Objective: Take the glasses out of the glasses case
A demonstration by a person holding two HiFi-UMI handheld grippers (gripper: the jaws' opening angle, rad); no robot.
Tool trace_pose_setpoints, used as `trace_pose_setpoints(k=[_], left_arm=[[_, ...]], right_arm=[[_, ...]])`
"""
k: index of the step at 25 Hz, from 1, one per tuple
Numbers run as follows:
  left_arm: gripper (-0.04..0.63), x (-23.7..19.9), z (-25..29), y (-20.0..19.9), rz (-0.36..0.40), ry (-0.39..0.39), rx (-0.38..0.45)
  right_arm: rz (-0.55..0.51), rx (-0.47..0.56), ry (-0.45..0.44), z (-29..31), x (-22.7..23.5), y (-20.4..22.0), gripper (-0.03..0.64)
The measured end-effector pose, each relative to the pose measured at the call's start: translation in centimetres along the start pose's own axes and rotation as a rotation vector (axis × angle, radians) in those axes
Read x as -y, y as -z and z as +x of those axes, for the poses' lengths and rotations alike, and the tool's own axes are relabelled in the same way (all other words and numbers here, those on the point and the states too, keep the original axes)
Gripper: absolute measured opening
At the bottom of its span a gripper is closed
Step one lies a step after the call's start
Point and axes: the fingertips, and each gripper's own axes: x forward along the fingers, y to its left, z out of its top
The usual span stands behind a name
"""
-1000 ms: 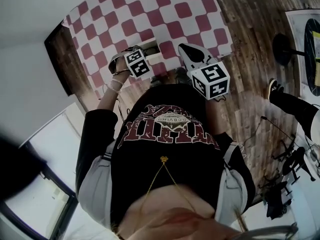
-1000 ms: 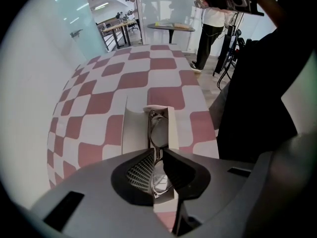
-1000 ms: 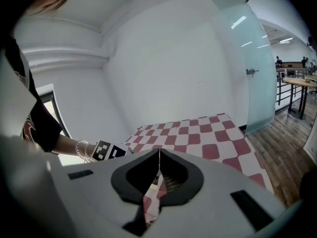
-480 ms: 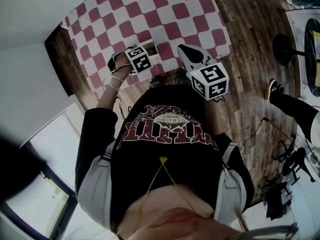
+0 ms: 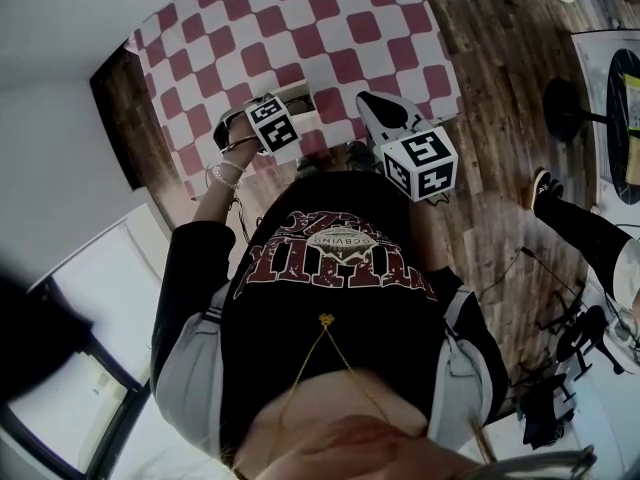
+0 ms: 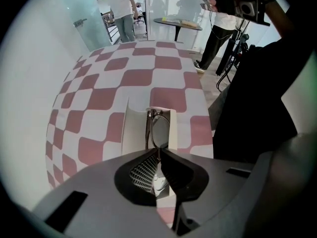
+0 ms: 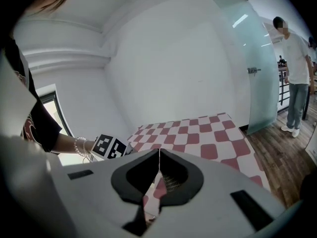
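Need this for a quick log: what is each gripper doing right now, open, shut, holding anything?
Left gripper: shut on the glasses.
Right gripper: shut, nothing between its jaws.

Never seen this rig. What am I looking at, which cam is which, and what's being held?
No robot: a person holds a two-jaw gripper in each hand. The head view looks down from a camera on the head, over the person's chest, at a checkered table. The other two cameras ride on the grippers and look along their jaws. The left gripper is shut on a pair of glasses, edge-on at an open cream glasses case on the table. The right gripper is shut on nothing.
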Motion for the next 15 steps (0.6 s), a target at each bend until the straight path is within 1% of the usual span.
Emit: trace_pose_setpoints(k=[15], left_arm=[[0.028,-0.38,-0.54,0.42,-0.023,-0.046,0.030]], right_arm=[[-0.022,-0.012,-0.017,0.17,-0.96,0.37,0.021]])
